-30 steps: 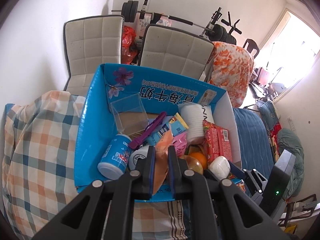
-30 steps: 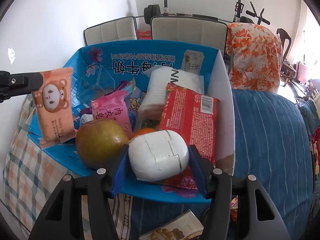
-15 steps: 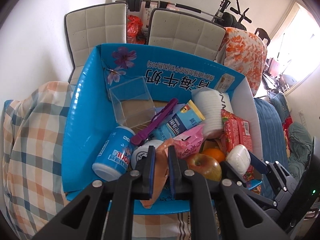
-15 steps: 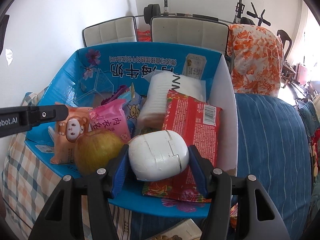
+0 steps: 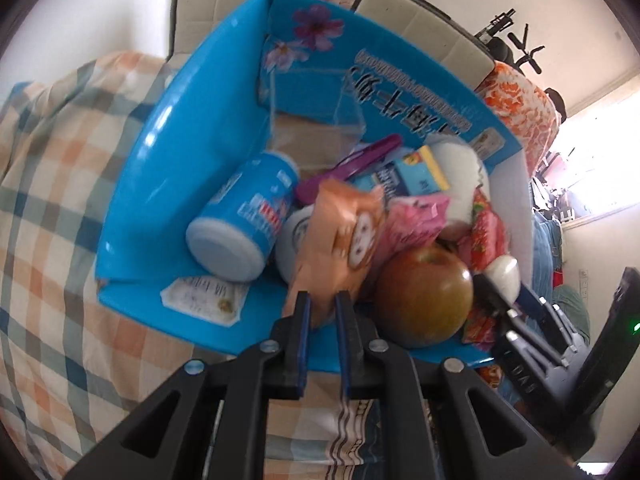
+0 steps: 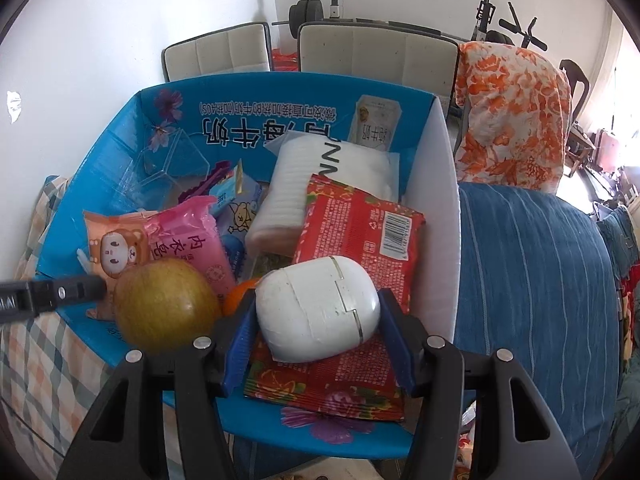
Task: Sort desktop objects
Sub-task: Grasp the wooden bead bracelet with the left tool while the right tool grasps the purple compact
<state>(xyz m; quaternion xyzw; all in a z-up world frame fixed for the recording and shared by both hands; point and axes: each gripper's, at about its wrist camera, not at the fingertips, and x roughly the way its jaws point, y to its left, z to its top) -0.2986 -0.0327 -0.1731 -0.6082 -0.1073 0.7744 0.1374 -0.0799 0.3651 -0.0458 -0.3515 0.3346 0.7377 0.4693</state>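
Depositing step: left gripper clamped on orange bear packet, near edge of blue box; right gripper gripping white case over box; next, likely release both inside

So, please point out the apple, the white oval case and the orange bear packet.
apple (image 6: 166, 304): right wrist view, middle of its skin.
white oval case (image 6: 316, 306): right wrist view, centre of its top shell.
orange bear packet (image 5: 340, 236): left wrist view, its printed front.
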